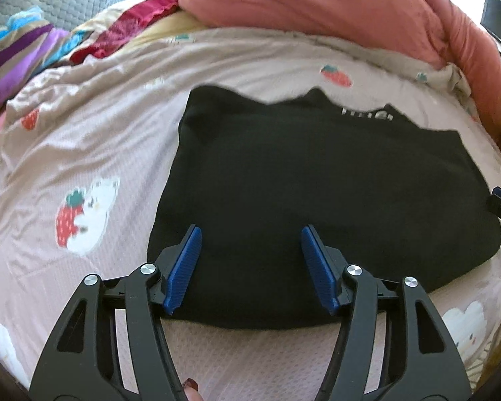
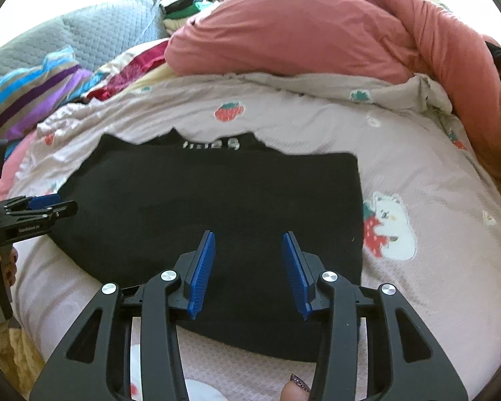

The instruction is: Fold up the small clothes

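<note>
Folding: I judge that one fold is down on the black garment (image 1: 317,200), since it lies as a flat, roughly rectangular block, and that both of my grippers have let go.
Garment: it rests in the middle of the strawberry-print bedsheet (image 1: 83,133), with white lettering (image 2: 212,143) peeking out at its far edge, where a lower layer shows beyond the top layer.
Left gripper (image 1: 250,267): hangs over the near left part of the cloth, jaws apart, nothing between the blue pads.
Right gripper (image 2: 247,270): hangs over the near right part, jaws apart too, empty.
Surroundings: a pink duvet (image 1: 317,0) is heaped beyond, striped and red clothes (image 1: 33,50) lie to the far left.
Next move: I think it calls for pinching one side edge at two points and carrying it across to halve the block, keeping the layers aligned.
</note>
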{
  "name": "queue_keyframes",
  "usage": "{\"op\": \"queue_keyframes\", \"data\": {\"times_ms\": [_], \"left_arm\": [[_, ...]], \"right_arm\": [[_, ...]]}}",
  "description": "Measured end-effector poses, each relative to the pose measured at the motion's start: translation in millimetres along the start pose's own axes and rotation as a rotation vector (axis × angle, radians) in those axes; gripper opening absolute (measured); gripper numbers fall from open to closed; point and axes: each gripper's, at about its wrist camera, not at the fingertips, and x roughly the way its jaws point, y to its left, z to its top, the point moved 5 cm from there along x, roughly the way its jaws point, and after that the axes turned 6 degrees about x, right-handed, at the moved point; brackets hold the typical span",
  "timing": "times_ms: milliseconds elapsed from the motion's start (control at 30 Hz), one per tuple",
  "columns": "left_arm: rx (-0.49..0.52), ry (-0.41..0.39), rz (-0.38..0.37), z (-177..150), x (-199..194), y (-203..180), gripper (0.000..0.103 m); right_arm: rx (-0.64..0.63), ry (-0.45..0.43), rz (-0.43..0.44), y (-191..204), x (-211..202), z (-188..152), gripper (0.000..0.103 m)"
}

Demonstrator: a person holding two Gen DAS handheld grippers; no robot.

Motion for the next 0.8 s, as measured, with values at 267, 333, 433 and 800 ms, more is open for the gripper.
{"op": "queue_keyframes", "data": {"times_ms": [267,333,433,800], "left_arm": [[-0.006,0.010,-0.008,-20.8,-0.4,3.5,0.055],[0.000,0.011,-0.009,-24.4,0.2,3.3,0.055],[0.003,0.008,-0.007,-29.3,0.1,3.4,0.055],[-0.024,-0.001,-0.010,-34.0,-6.7,5.8,0.055]], "right_arm": [[-0.011,0.112,-0.071,-17.3,19.3,-30.3,0.041],[-0.008,0.119,-0.071,-21.1,17.6,-39.3,0.041],[-0.010,0.126,-0.075,-22.9,14.4,-49.4,0.041],[0.009,0.118,-0.077,-23.6,10.0,-54.7,0.041]]}}
